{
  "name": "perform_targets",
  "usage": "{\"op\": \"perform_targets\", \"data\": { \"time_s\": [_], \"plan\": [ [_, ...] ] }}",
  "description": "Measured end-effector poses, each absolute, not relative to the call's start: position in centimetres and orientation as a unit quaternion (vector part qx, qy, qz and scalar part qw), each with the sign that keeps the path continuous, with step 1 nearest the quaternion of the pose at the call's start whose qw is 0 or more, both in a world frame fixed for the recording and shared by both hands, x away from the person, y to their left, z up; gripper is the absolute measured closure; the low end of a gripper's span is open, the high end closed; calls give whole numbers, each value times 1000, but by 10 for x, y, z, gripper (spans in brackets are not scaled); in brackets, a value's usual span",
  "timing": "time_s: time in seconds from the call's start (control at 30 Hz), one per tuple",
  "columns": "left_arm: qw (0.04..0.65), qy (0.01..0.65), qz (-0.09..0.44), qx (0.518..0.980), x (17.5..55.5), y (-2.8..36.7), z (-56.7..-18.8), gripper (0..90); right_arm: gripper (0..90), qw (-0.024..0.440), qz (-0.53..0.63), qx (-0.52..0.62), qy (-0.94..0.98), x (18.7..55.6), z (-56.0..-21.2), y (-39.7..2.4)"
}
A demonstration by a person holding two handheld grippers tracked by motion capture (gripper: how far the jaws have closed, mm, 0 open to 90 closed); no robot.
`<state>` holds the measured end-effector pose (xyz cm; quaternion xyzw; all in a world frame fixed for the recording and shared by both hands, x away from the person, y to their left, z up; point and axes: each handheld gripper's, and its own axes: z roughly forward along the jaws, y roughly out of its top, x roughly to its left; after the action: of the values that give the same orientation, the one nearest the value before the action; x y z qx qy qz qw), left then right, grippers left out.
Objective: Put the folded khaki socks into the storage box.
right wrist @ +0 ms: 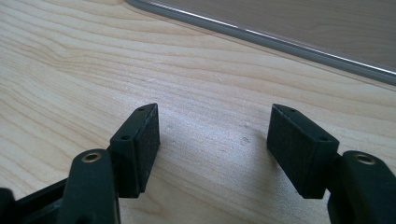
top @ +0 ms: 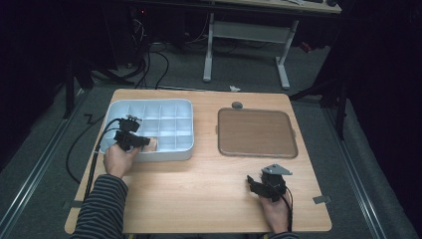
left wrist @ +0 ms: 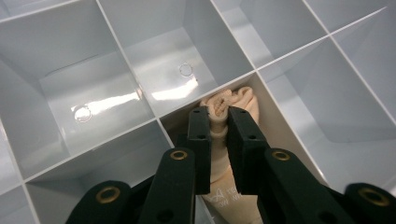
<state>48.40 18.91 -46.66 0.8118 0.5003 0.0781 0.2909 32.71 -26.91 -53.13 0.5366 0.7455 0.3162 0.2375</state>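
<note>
Left tongs [left wrist: 218, 122]: clenched on a beige toy [left wrist: 229, 154], the two black pads pressing its narrow middle from either side; in the high view they sit at the left of the frame [top: 144, 141], over the near edge of the organizer.
Toy: pale, soft-looking, ridged at its far end, with small print on its near end; it lies in one compartment of the organizer, in the near row, at centre and lower centre of the left gripper view; in the high view it shows as a small tan patch [top: 152, 144] just right of the left tongs.
Organizer [top: 169, 107]: light grey tray split into square compartments, on the left half of the counter; the compartments around the toy's look bare, two of them with a small round mark on the floor.
Right tongs [right wrist: 212, 140]: released, jaws well apart, bare wood between the pads; low over the counter, lower right of the high view [top: 253, 184].
Brown tray [top: 256, 132]: flat, with a grey rim, right of centre in the high view; its rim crosses the upper right of the right gripper view.
Counter [top: 209, 184]: light wood.
</note>
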Motion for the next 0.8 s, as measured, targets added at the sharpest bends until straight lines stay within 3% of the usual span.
{"op": "perform_targets", "data": {
  "time_s": [0.37,0.53,0.8],
  "plan": [
    [304,504,69,806,482,191,-472,745,346,237,316,536,746,327,-531,-269],
    [309,501,73,805,480,189,-470,645,345,237,316,536,746,327,-531,-269],
    [323,499,73,801,477,191,-464,561,345,238,316,536,746,327,-531,-269]
  ]
}}
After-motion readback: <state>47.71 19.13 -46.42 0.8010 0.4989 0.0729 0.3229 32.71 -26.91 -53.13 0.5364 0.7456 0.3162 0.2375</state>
